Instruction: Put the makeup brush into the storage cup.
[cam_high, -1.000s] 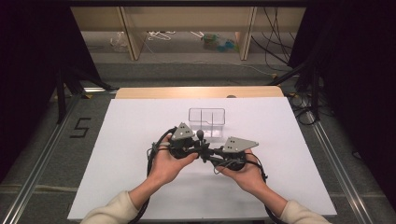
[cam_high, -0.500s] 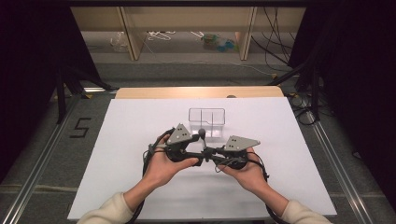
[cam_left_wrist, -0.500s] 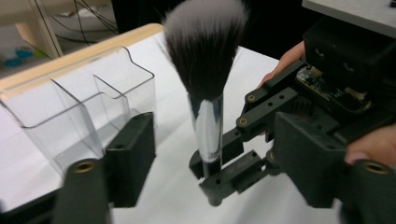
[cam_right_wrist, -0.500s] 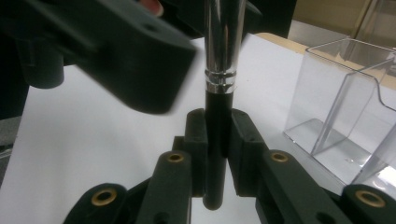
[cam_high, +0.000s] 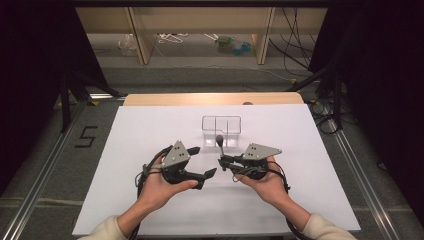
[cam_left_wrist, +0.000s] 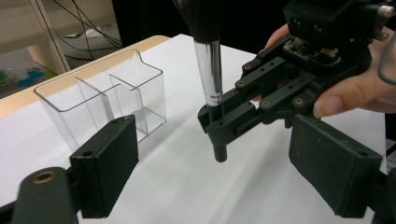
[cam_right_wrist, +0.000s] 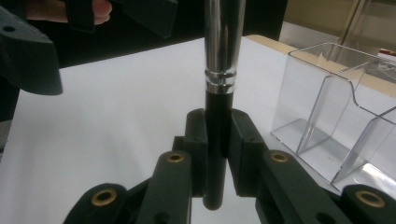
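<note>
A white-topped desk (cam_high: 150, 130) carries one thing: a clear plastic organiser box with inner dividers (cam_high: 221, 131), standing upright on the desk's middle line, nearer the far edge than the near one. A strip of bare wood shows along the far edge.

The right tongs (cam_high: 221, 161) are clenched on the black handle of a make-up brush with a silver metal ferrule and dark bristles (cam_high: 219, 143). The brush stands upright, bristles upward, with its handle end hanging clear of the desk surface, as the left gripper view shows (cam_left_wrist: 219, 154). In the right gripper view the handle (cam_right_wrist: 215, 140) sits squarely between the two closed jaws, with the box (cam_right_wrist: 336, 116) just beside it on the far side. From above, the brush is just in front of the box's near wall and apart from it.

The left tongs (cam_high: 202, 162) are released, jaws spread wide and gripping nothing, pointed toward the brush from the left. In the left gripper view the spread jaws frame the brush (cam_left_wrist: 210, 70), the right tongs (cam_left_wrist: 219, 122) and the box (cam_left_wrist: 105, 100).

Both hands sit around mid-desk. Wide bare white surface lies open toward the left and right edges and both near corners.
</note>
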